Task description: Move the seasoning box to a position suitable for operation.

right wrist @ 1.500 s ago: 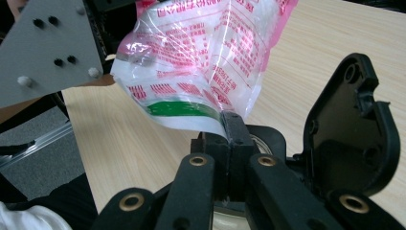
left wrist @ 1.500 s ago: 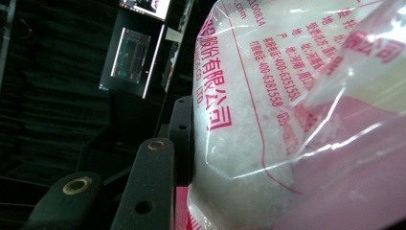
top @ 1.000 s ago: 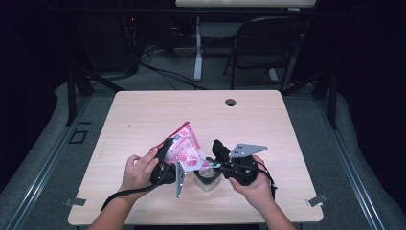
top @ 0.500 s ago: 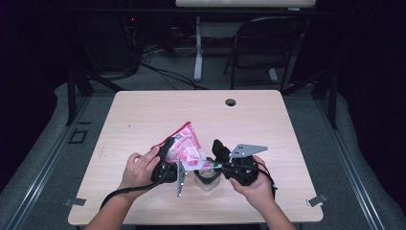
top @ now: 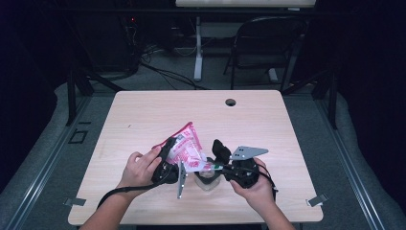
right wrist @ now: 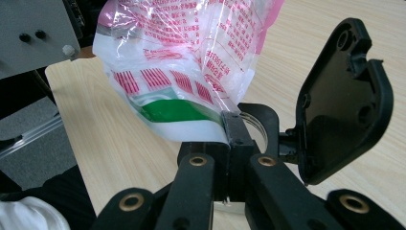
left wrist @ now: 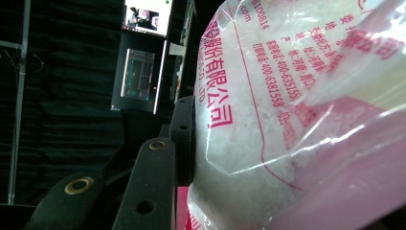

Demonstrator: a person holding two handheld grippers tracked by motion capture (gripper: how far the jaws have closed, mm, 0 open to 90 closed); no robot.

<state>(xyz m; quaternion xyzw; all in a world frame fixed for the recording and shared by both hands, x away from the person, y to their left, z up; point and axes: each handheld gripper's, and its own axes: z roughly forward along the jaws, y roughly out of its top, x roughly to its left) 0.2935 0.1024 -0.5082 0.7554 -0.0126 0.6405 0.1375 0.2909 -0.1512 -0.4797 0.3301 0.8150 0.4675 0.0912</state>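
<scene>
High view shows a pink-printed bag [top: 186, 146] held up over the near middle of the tabletop [top: 143, 115], between the two hands, above a small clear cup [top: 207, 178] that stands on the wood. Left tongs [top: 168, 149] clasp the bag's bulging side, their jaws partly apart with the plastic pressed between them, as the left gripper view shows on the bag [left wrist: 297, 120]. Right tongs [right wrist: 229, 125] are closed tight on the bag's lower edge [right wrist: 191, 72], just beside a black hinged flap [right wrist: 342, 100].
</scene>
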